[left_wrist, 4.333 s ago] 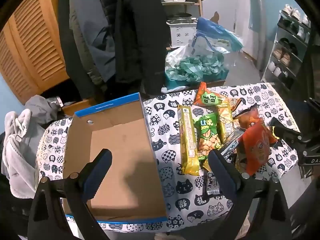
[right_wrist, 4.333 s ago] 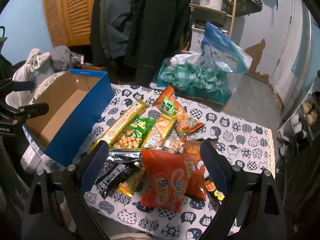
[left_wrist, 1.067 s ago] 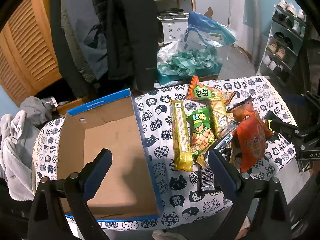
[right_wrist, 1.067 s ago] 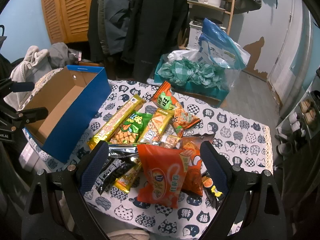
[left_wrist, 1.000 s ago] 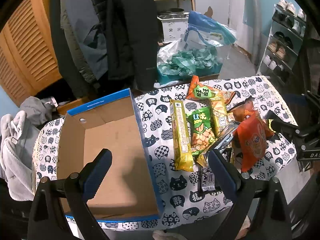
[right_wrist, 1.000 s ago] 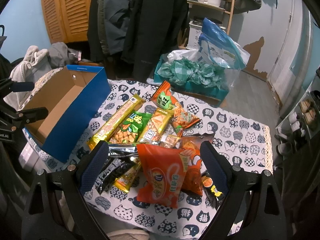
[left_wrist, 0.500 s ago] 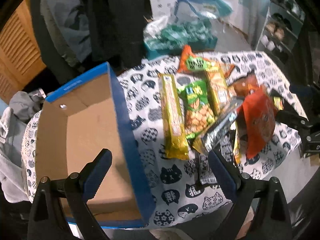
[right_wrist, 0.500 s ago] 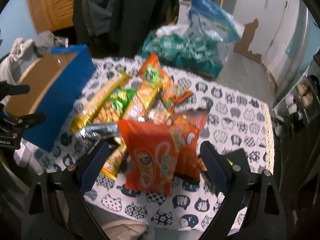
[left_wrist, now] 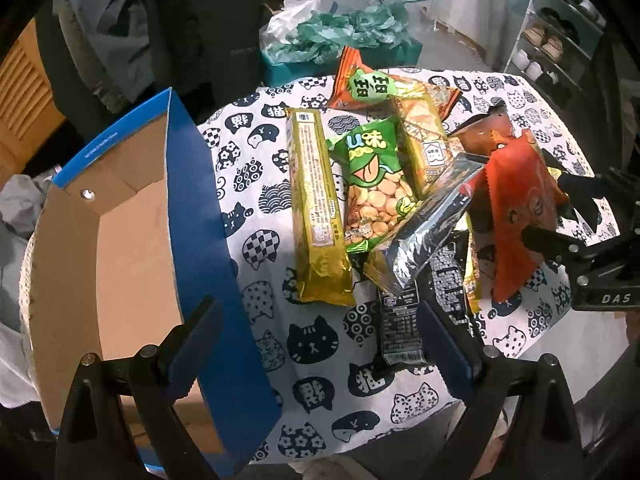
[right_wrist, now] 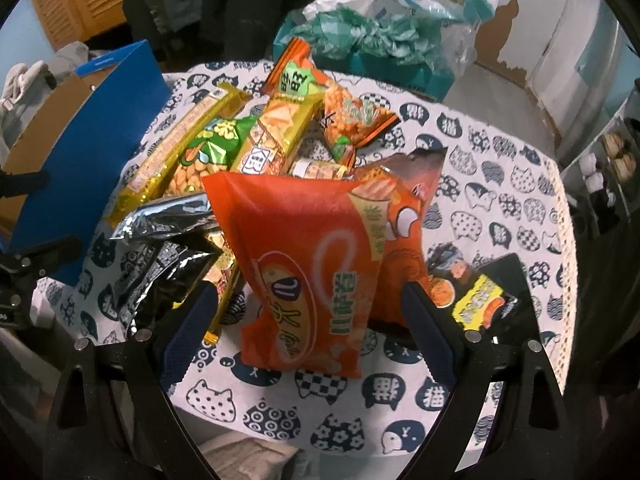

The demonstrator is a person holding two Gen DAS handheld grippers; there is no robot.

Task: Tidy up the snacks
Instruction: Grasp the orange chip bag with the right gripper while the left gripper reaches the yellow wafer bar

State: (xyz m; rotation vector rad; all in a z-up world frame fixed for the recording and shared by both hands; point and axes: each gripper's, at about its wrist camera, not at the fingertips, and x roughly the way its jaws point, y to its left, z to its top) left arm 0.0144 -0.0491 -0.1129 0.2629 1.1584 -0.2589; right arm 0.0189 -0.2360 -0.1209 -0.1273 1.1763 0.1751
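The right gripper point(right_wrist: 308, 322) is spread wide, its two blue-padded fingers point(right_wrist: 190, 326) set to either side of a large orange-red snack bag with a white swirl point(right_wrist: 298, 258), not visibly touching it. In the left wrist view the same gripper point(left_wrist: 560, 212) sits at the right edge of the pile with that orange-red bag point(left_wrist: 516, 208) between its fingers. The bag lies on top of the heap, tilted, overlapping a second orange pouch point(right_wrist: 404, 216) behind it. Just right of these lies a small black packet with a yellow label point(right_wrist: 492, 300).

The left gripper point(left_wrist: 316, 344) is also wide apart and holds nothing; it hovers over the near edge of the counter point(left_wrist: 320, 380), which is covered in a white cloth printed with dark cats. One finger point(left_wrist: 192, 344) sits over the blue wall of an open cardboard box with a brown inside point(left_wrist: 100, 264), the other near a black printed wrapper point(left_wrist: 400, 332). The box stands at the left end of the counter, empty.

Beyond the gripper, side by side, lie a long gold foil pack point(left_wrist: 316, 208), a green bag of beans point(left_wrist: 372, 188), a silver foil packet point(left_wrist: 428, 232) and a gold cracker pack point(left_wrist: 420, 140), with an orange and green pouch point(left_wrist: 364, 84) at the far end.
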